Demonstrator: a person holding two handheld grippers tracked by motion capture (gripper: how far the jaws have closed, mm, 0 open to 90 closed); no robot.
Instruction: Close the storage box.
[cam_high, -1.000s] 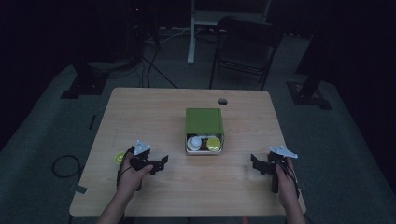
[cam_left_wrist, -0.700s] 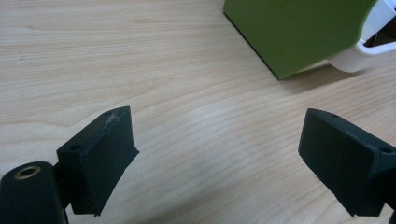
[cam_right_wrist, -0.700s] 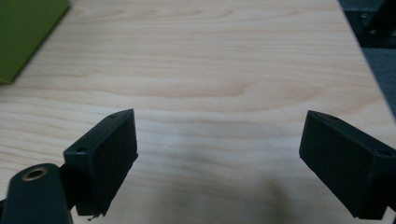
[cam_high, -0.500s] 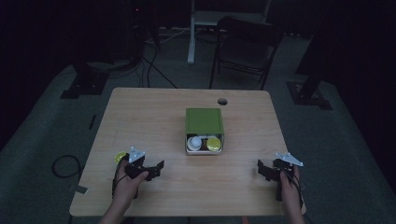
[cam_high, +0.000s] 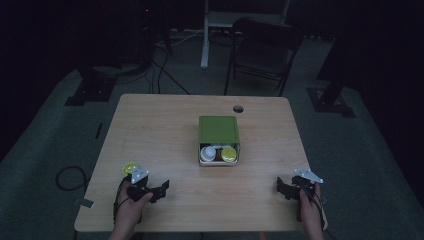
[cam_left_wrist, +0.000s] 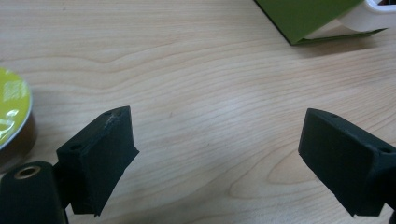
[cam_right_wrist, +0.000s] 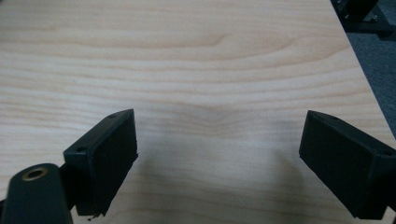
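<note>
Over the wooden surface (cam_high: 165, 130) in the high view, a green box (cam_high: 218, 131) sits near the centre, its open side facing six o'clock, with a white container (cam_high: 208, 153) and a yellow-lidded container (cam_high: 229, 154) side by side inside. At about eight o'clock from the box, well apart from it, the left gripper (cam_high: 161, 189) is held in a hand low over the wood, its jaws spread and nothing between them. Just beside that hand, at its eleven o'clock, lies a yellow-green tape roll (cam_high: 130, 168). At about four o'clock from the box the right gripper (cam_high: 283, 187) is held near the surface's edge, jaws likewise released and empty. A round hole (cam_high: 238, 108) lies at twelve o'clock of the box, and a dark chair (cam_high: 260, 50) stands beyond the surface

From the left gripper view, the left gripper (cam_left_wrist: 215, 149) stands wide over bare wood; the tape roll (cam_left_wrist: 13, 112) is at nine o'clock, the green box (cam_left_wrist: 308, 16) at one o'clock

From the right gripper view, the right gripper (cam_right_wrist: 217, 149) is spread over bare wood, grasping nothing
</note>
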